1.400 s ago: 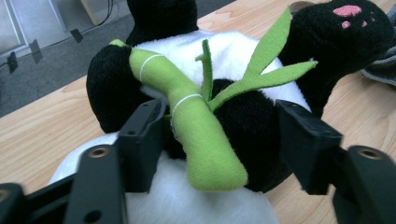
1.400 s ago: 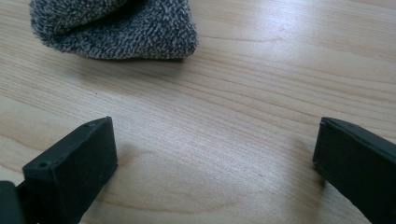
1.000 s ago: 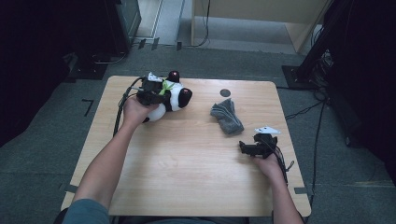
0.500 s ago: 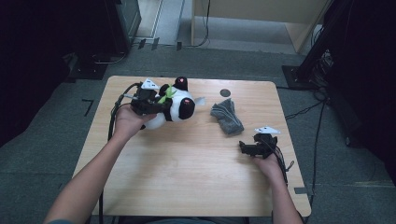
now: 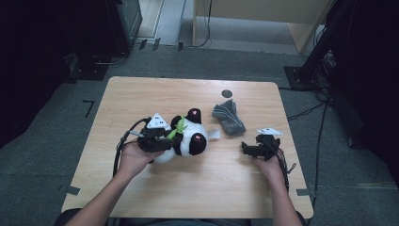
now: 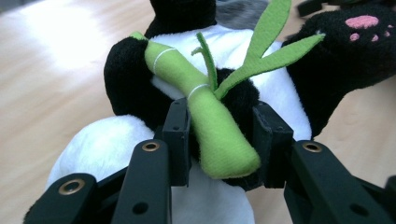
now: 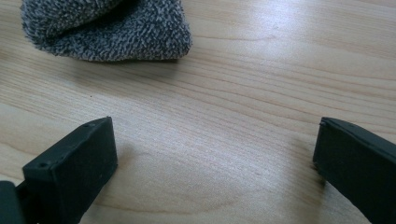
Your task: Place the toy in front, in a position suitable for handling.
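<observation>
I have the left gripper (image 5: 162,140) clamped on the plush panda (image 5: 188,139), its 2 jaws pinching the black arm and the green bamboo stalk (image 6: 212,126) sewn across the chest. The panda lies near the middle of the table (image 5: 141,94), with the grey sock (image 5: 228,117) at about 2 o'clock from it. I judge the toy light, soft and squashy, so it should give under the pads without slipping; the fuzzy fabric grips well. The bamboo is a loose appendage and could stretch, so the stuffed arm or torso seems the safer hold. The right gripper (image 5: 245,149) rests at 3 o'clock, jaws wide apart over bare wood, holding nothing.
</observation>
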{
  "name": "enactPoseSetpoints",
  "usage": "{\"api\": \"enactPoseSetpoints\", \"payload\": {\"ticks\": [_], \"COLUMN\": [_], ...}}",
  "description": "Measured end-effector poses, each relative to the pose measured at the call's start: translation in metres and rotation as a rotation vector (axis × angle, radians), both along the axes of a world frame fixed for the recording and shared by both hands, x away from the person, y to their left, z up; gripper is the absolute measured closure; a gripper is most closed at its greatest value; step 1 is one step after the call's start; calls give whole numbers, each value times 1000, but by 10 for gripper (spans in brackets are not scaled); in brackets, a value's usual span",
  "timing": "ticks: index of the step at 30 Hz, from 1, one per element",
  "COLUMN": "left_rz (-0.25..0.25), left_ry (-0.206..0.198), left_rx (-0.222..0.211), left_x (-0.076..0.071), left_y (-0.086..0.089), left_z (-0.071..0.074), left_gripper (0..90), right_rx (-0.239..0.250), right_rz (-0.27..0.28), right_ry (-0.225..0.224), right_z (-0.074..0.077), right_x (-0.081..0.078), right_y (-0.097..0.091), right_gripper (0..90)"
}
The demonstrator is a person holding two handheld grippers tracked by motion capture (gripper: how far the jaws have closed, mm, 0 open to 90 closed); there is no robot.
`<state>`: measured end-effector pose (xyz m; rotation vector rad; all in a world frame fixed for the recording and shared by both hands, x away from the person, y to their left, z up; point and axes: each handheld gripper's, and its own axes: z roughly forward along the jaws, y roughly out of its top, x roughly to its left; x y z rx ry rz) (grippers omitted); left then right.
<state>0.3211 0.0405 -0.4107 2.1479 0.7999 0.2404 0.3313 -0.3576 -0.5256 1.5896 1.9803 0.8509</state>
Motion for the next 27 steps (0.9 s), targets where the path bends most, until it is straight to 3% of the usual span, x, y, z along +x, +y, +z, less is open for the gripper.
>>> {"api": "enactPoseSetpoints", "payload": {"ticks": [8,14,17,21,24,27], "left_rz": [-29,-19,-29,-31,-43,-33], "left_ry": [8,5,3,62,66,38], "left_rx": [-44,-102,-136,-197,-212,-217], "left_x": [-14,-19,-20,-17,-16,-18], "left_y": [-7,-5,-2,0,1,3], "left_z": [-19,-26,-28,-27,-27,-22], "left_gripper": [611,576,529,437,371,336], "right_rx": [1,1,2,2,2,-2], "right_rz": [6,7,4,5,6,14], "right_ry": [1,2,2,3,4,13], "right_z": [0,0,0,0,0,1], "right_x": [1,1,1,1,1,1], "right_y": [4,4,4,4,3,3], "right_gripper": [0,0,0,0,0,2]}}
